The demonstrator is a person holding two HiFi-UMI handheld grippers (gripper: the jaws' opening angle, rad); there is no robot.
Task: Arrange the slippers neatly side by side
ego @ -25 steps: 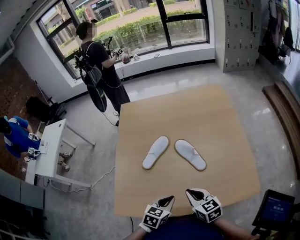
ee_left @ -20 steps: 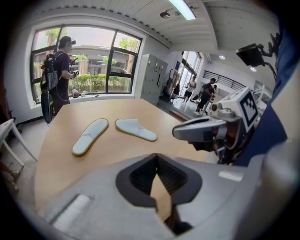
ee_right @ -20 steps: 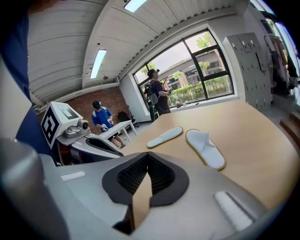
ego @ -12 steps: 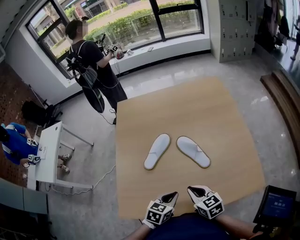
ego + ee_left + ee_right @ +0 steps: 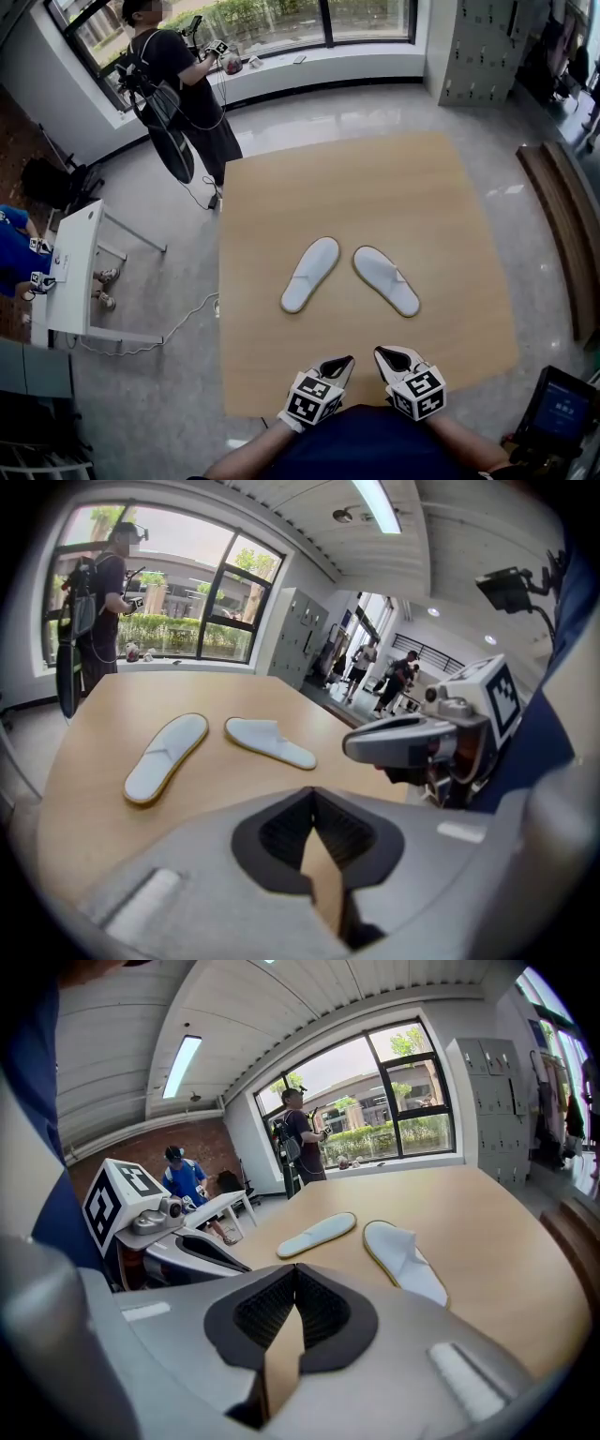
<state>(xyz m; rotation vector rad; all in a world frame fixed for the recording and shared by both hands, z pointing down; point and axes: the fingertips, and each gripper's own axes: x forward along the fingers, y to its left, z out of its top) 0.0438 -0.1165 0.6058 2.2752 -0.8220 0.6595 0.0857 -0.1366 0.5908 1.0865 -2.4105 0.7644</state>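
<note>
Two white slippers lie on the wooden table, splayed apart at the near ends and closer at the far ends. The left slipper slants up to the right; the right slipper slants up to the left. My left gripper hovers at the table's near edge, shut with nothing between its jaws. My right gripper hangs beside it, also shut and empty. Both grippers are well short of the slippers.
A person in black stands at the window beyond the table's far left corner. A small white desk stands left, with a seated person in blue. A cable trails on the floor. Lockers and a bench line the right.
The head view has tilted down and shifted, so the table and slippers sit slightly higher and left. The slippers have not moved. Both grippers stay shut at the near edge.
</note>
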